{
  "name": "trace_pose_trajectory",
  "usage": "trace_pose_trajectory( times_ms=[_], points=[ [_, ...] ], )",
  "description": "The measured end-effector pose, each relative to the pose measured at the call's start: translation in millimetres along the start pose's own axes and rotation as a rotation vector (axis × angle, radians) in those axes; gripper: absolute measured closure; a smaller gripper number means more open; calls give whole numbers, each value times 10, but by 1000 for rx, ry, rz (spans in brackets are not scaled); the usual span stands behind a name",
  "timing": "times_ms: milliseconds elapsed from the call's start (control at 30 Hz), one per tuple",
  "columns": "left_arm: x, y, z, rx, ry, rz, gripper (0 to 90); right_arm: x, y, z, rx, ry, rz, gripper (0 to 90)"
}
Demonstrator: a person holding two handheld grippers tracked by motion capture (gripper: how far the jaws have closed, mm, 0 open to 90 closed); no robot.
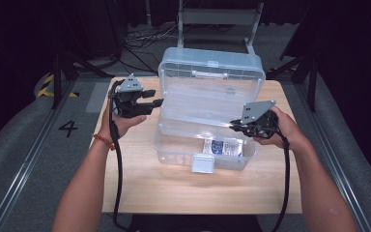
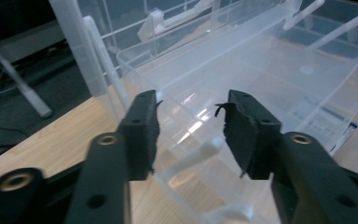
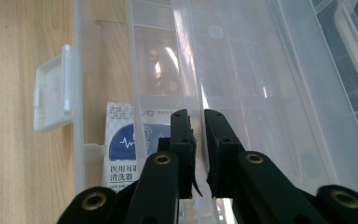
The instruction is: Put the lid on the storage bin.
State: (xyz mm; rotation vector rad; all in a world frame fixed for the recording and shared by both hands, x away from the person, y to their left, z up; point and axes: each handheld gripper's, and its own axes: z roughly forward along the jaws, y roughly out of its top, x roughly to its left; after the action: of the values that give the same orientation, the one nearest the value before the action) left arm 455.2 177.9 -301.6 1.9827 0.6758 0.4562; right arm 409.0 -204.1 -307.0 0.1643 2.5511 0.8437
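Note:
A clear plastic box (image 1: 170, 153) stands on the table with its lid (image 1: 211, 67) swung up and back. A clear inner tray (image 1: 193, 108) sits tilted across the box's top. My right gripper (image 1: 233, 125) is shut on the tray's right rim (image 3: 196, 100), with the thin wall pinched between its jaws (image 3: 199, 116). My left gripper (image 1: 155, 98) is open at the tray's left end, with the tray's corner (image 2: 186, 109) just beyond its fingertips (image 2: 189, 116). A blue and white packet (image 1: 221, 146) (image 3: 121, 144) lies on the box's floor under the tray.
The box's white latch (image 1: 203, 164) (image 3: 53, 93) hangs open at the front wall. The wooden table (image 1: 140, 183) has bare room in front of the box and at both sides. A grey chair frame (image 1: 220, 19) stands behind the table.

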Motion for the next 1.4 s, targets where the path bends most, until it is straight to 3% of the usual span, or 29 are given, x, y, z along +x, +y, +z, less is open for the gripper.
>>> trace_pose_trajectory(
  times_ms=[33, 133, 267, 400, 500, 567, 667, 733, 1167, 1400],
  points=[
    [17, 14, 20, -7, -2, -6, 564, 5, 0, -1, 1, -3, 2, 833],
    [57, 30, 74, -23, -69, -9, 625, 17, -3, 0, 2, -10, 3, 831],
    [53, 63, 130, -10, 0, 8, 697, 41, -10, 1, 1, -9, 16, 831],
    [59, 78, 145, -23, 13, -9, 777, 88, -17, 4, 4, -18, 12, 828],
    [24, 99, 158, -7, 43, 11, 892, 132, -19, 5, 15, -18, 12, 826],
    [6, 113, 178, 21, 63, 20, 894, 169, -15, 10, 25, -24, 4, 827],
    [1, 121, 185, 22, 72, 18, 895, 210, -33, 12, 29, -16, -11, 829],
    [9, 122, 181, 16, 70, 15, 896, 216, -57, 16, 28, 8, -13, 834],
    [-80, 62, 124, 16, 33, 40, 896, 335, -141, 1, 5, -23, 2, 824],
    [-125, 14, 99, 50, 20, 79, 897, 360, -206, -20, 6, -5, 14, 830]
  ],
)
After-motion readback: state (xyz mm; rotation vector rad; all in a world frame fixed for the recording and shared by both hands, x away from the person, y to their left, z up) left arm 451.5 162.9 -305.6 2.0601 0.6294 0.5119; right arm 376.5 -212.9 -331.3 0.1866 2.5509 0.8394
